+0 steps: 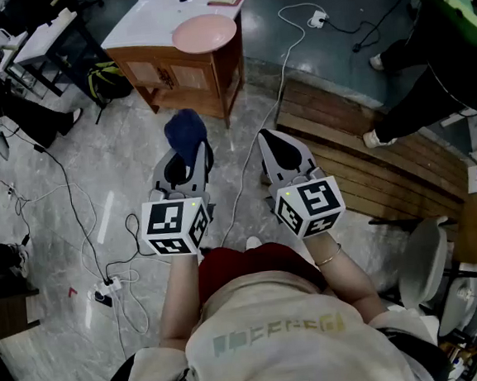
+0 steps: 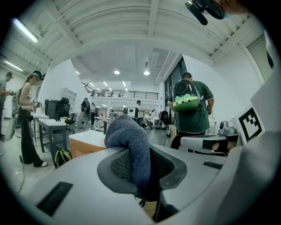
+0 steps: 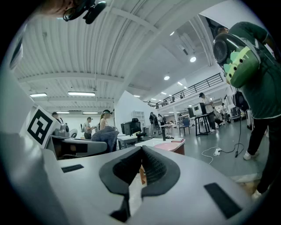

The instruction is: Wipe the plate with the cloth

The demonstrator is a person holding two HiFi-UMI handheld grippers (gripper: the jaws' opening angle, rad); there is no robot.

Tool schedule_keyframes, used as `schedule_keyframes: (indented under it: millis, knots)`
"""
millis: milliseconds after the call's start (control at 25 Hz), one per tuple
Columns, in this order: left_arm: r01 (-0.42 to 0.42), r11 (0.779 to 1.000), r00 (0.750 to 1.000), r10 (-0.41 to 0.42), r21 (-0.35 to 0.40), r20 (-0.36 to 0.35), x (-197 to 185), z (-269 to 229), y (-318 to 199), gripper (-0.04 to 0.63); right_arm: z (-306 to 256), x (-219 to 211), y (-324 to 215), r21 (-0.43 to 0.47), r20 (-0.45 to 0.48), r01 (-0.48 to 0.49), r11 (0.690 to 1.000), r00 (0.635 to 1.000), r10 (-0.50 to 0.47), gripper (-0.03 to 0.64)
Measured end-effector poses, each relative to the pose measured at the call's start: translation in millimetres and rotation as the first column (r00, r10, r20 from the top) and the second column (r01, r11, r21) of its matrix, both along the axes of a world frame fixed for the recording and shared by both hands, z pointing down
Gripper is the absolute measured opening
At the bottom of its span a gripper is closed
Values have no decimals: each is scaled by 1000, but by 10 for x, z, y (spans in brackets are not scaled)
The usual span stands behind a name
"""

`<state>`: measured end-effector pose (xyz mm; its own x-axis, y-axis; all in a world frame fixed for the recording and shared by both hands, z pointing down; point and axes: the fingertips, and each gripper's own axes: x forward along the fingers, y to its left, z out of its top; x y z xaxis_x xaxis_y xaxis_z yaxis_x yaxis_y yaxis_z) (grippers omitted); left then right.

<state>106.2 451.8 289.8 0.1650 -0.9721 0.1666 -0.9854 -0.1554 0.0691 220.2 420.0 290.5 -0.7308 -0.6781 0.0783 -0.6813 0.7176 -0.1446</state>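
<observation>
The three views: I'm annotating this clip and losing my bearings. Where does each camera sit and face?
Head view: on the person's head, looking steeply down; shows both forearms, the left gripper shut on the blue cloth, the right gripper shut, empty.
Left gripper view: rides the left gripper, looking along its jaws past the cloth toward the cabinet.
Right gripper view: rides the right gripper, looking along its closed jaws toward the pink plate.
Shared: head and right gripper views both show the plate on the cabinet.
</observation>
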Motion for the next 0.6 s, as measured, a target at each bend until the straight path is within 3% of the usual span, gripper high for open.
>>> schedule_keyframes:
  millis: [440, 600]
  knots:
    - [19, 1000, 1000, -19, -3, 4, 114, -10, -19, 80, 104, 117, -8, -50, 22, 35, 998, 999, -33, 38]
    - [8, 1000, 1000, -8, 2, 16, 119, -29, 7, 80, 71, 98, 57, -28, 29, 36, 999, 999, -35, 38]
